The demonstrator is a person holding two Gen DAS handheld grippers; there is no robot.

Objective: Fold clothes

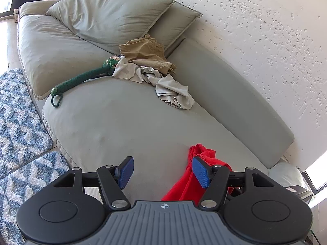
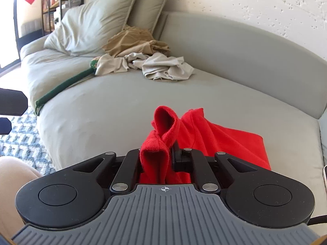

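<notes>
A red garment (image 2: 220, 136) lies bunched on the near end of the grey sofa seat (image 2: 114, 106). My right gripper (image 2: 161, 157) is shut on a folded edge of it, and red cloth covers the pads. In the left wrist view the same red garment (image 1: 190, 181) sits behind the right blue pad (image 1: 201, 171). My left gripper (image 1: 163, 172) stands open above the seat (image 1: 126, 122) with nothing between its fingers. Farther back lie a crumpled beige garment (image 1: 169, 87) (image 2: 163, 67) and a tan garment (image 1: 147, 53) (image 2: 134, 42).
A green knitted stick-shaped object (image 1: 81, 79) (image 2: 61, 89) rests by the clothes. Grey pillows (image 1: 110, 14) (image 2: 102, 20) lean at the sofa's far end. A blue-white patterned rug (image 1: 18, 110) covers the floor at left. A rough white wall (image 1: 265, 40) backs the sofa. A person's knee (image 2: 14, 183) shows at lower left.
</notes>
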